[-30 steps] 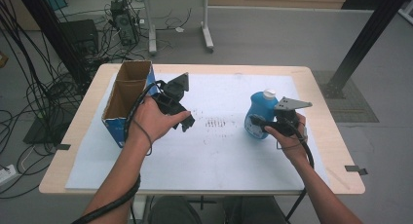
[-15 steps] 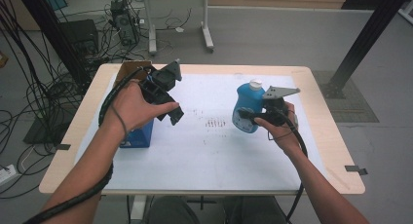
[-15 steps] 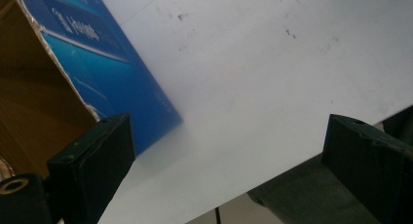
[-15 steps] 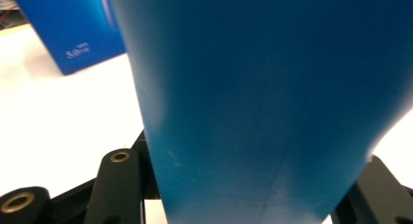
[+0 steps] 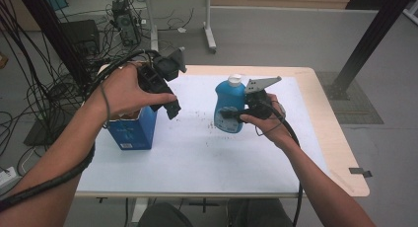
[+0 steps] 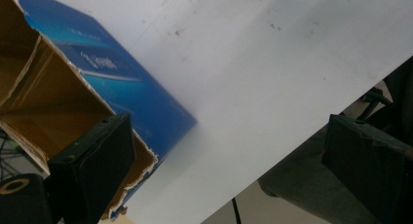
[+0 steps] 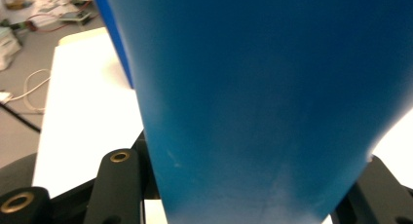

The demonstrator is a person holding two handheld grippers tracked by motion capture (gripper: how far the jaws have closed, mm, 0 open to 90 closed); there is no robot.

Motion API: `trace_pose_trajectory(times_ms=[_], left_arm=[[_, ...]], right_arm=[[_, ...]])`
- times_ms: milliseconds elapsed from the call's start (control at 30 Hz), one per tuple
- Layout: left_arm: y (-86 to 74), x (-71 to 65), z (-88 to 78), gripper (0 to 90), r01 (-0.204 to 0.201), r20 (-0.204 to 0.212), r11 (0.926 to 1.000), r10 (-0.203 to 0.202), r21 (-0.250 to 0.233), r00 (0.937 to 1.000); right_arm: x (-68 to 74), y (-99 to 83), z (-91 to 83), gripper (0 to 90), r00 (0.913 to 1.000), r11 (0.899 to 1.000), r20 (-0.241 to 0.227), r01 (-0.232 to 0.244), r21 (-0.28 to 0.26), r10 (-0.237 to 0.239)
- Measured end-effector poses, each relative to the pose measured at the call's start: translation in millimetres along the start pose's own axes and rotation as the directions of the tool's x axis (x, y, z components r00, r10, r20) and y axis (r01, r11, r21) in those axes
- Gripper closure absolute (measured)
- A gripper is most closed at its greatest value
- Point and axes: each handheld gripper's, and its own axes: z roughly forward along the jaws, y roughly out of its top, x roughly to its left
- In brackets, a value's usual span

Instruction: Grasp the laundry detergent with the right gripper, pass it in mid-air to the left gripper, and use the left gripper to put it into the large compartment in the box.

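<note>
Your white-covered tabletop [image 5: 207, 163] carries an open blue box [image 5: 132, 130] at nine o'clock; its brown cardboard inside looks empty where visible. At three o'clock, your right hand-held gripper [image 5: 227, 113] clamps a white-capped blue bottle [image 5: 229, 101], upright above the tabletop. Your left hand-held gripper [image 5: 170, 106] hangs over the box, jaws spread, holding nothing.

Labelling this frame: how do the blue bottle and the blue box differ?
The blue bottle is rounded plastic with a white cap, closed; the blue box is square cardboard with its torn top open. The bottle is clamped in the right gripper; the box stands on the table, with the left gripper open above it. Both are blue and upright.
</note>
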Motion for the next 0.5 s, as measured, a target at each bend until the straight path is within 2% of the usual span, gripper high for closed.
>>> trace_pose_trajectory(times_ms=[133,233,400,500], left_arm=[[5.7,1.7,-8.4,5.5,-0.062,-0.018,0.9981,0.062,0.000,0.9980],[9.5,1.8,-15.4,5.5,-0.116,-0.025,0.9933,0.115,-0.003,0.9930],[16.5,-0.3,-25.8,5.9,-0.207,-0.014,0.9783,0.206,-0.015,0.9784],[20.7,-2.3,-29.1,5.9,-0.246,-0.004,0.9692,0.246,-0.015,0.9694]], right_arm=[[4.3,10.3,9.0,44.3,0.9974,1.000,-0.067,0.028,0.003,-0.028],[7.4,15.7,15.3,44.3,0.9946,0.999,-0.090,0.053,0.013,-0.052],[13.2,24.1,26.8,44.3,0.9839,0.996,-0.156,0.089,0.002,-0.087],[17.6,28.6,33.0,44.3,0.9755,0.993,-0.189,0.117,0.009,-0.114]])
